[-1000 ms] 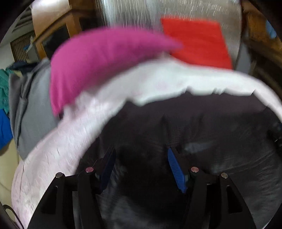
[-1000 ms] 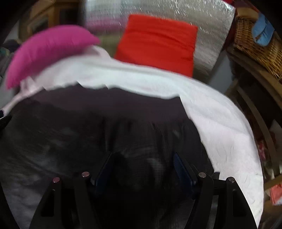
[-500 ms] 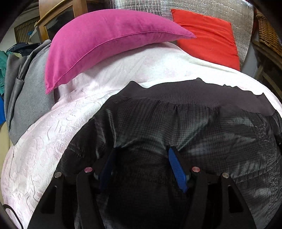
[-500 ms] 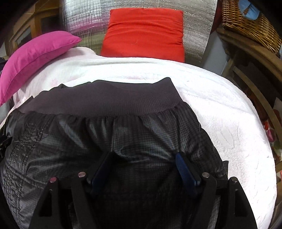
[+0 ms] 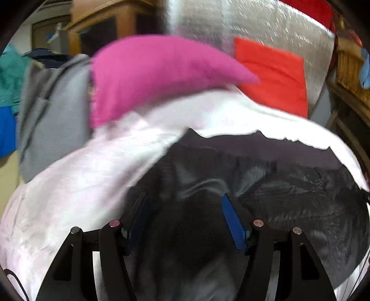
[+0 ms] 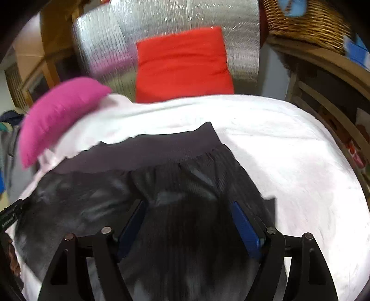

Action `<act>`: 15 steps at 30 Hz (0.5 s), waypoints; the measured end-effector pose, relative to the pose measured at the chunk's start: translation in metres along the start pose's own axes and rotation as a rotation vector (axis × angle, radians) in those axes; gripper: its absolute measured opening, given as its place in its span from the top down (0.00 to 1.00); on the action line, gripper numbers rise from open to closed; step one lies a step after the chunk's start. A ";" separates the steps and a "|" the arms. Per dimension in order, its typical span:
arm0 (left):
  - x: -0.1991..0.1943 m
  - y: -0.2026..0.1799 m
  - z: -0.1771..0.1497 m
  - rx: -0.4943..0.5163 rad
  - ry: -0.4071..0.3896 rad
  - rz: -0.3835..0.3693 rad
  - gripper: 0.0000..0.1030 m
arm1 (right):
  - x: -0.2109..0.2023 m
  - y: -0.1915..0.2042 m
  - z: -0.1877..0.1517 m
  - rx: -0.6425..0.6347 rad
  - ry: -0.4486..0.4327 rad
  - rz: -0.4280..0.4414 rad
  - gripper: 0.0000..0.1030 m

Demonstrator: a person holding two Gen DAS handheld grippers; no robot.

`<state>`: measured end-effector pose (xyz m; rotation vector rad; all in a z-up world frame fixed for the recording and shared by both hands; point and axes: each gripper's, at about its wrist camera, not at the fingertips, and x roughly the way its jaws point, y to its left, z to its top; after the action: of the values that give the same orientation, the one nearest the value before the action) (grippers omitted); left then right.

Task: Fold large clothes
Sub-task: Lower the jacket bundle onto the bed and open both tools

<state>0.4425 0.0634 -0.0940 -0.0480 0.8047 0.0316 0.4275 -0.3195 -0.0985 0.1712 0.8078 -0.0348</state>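
A dark, shiny garment (image 5: 289, 192) (image 6: 92, 203) with a ribbed band (image 6: 150, 148) along its far edge lies spread on a white bedspread (image 5: 81, 180) (image 6: 289, 150). My left gripper (image 5: 183, 196) hovers over the garment's left part. Its blue pads stand wide apart, with dark cloth lying loose below and between them. Over the right part, near the cloth's right edge, my right gripper (image 6: 186, 203) has its jaws opening. Fabric shows between those pads but is not pinched. Both views are blurred by motion.
A pink pillow (image 5: 150, 76) (image 6: 60, 111) and a red cushion (image 5: 272, 76) (image 6: 182, 64) sit at the bed's far end against a silver panel (image 6: 166, 20). Grey clothing (image 5: 53, 115) is heaped at the left. At the right stand a wicker basket (image 6: 305, 20) and wooden shelves (image 6: 335, 76).
Both grippers have drawn back and upward from the garment, so it looks smaller and more of the room shows. The right jaws stand a little wider.
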 end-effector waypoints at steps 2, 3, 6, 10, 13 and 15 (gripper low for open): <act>-0.014 0.016 -0.011 -0.028 -0.001 -0.003 0.36 | -0.017 -0.001 -0.016 -0.016 0.001 0.001 0.21; -0.020 0.024 -0.019 -0.037 0.003 0.000 0.36 | -0.028 -0.003 -0.030 -0.020 0.001 0.011 0.21; -0.029 0.038 -0.043 -0.049 0.000 0.024 0.36 | -0.042 -0.009 -0.061 -0.015 0.005 0.011 0.20; -0.008 0.046 -0.067 -0.052 0.078 0.057 0.34 | -0.031 -0.024 -0.088 -0.017 0.031 -0.035 0.17; 0.002 0.055 -0.068 -0.103 0.085 0.041 0.27 | -0.026 -0.039 -0.088 0.040 0.043 -0.015 0.11; 0.007 0.061 -0.065 -0.131 0.099 0.035 0.24 | -0.022 -0.049 -0.085 0.088 0.057 -0.004 0.11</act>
<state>0.3976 0.1205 -0.1466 -0.1600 0.9016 0.1152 0.3470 -0.3546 -0.1471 0.2544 0.8637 -0.0690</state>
